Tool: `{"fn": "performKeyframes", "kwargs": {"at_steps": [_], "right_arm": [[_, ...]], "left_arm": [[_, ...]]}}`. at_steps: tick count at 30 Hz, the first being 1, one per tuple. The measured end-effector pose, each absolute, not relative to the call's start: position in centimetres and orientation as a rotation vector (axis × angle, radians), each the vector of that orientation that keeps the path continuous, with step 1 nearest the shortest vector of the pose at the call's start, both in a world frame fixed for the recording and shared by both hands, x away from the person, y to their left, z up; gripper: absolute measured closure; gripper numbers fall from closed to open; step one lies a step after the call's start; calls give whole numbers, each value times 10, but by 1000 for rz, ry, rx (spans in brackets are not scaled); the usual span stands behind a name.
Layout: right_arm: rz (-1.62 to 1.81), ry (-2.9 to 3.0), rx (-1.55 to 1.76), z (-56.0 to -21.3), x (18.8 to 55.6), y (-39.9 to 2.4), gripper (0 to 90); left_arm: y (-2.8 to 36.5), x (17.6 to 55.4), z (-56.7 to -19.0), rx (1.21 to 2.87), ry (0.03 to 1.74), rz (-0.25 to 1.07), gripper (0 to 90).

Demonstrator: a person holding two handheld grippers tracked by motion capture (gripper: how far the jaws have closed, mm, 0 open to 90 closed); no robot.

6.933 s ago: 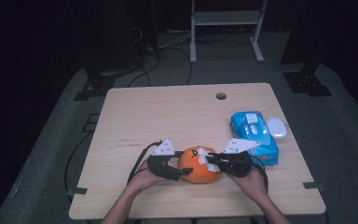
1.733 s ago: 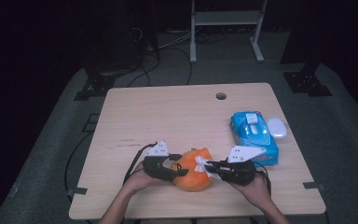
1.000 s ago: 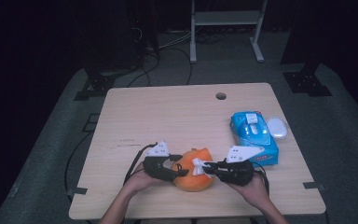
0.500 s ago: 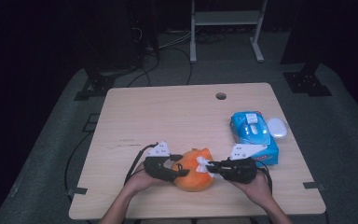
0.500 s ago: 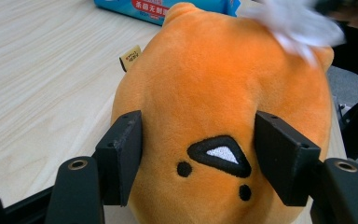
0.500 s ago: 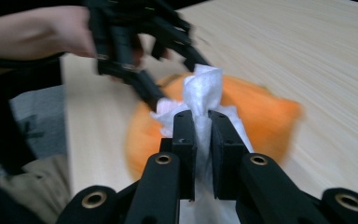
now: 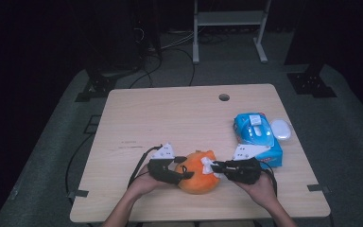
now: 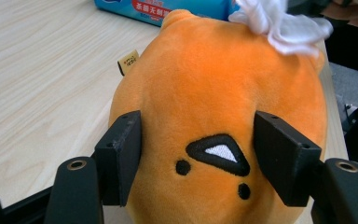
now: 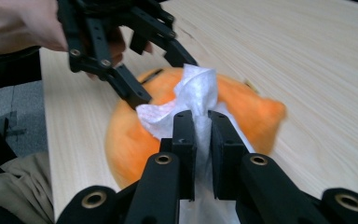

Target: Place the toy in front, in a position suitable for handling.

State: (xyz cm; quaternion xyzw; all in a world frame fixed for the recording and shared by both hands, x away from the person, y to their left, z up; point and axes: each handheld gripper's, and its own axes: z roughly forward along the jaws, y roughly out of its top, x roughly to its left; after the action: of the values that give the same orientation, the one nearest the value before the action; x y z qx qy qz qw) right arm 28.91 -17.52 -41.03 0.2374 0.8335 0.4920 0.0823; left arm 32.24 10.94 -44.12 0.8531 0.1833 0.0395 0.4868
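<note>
An orange plush toy [image 7: 197, 174] with a small stitched face [image 8: 214, 93] lies near the table's front edge. My left gripper [image 7: 183, 169] reaches it from the left, and its pads [image 8: 123, 154] press into the plush on both sides of the face. My right gripper [image 7: 214, 168] comes in from the right, shut on a crumpled white tissue [image 9: 196, 88]. The tissue [image 7: 207, 164] rests against the top of the plush [image 9: 256, 112], between its ears. In the left gripper view the tissue [image 8: 279, 23] shows at the plush's far end.
A blue pack of wet wipes [image 7: 257, 137] lies right of the plush, with a white oval object [image 7: 280, 128] beside it. The pack's edge [image 8: 168, 9] shows just behind the toy. The wooden table [image 7: 170, 118] has a cable hole [image 7: 224, 97] at the back.
My right gripper with the tissue has slid a little to the right across the top of the plush. My left gripper keeps its hold in the same place.
</note>
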Motion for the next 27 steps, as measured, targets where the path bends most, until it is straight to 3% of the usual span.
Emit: {"fn": "performKeyframes", "kwargs": {"at_steps": [8,21,27], "right_arm": [[1442,2490,632,-408,283,-154,812],[1421,2427,785,-410,294,-173,812],[1408,2457,714,-411,292,-168,810]], "left_arm": [[91,308,-434,2122,343,143,346],[92,308,-432,2133,342,138,330],[99,313,-424,2094,385,86,147]]}}
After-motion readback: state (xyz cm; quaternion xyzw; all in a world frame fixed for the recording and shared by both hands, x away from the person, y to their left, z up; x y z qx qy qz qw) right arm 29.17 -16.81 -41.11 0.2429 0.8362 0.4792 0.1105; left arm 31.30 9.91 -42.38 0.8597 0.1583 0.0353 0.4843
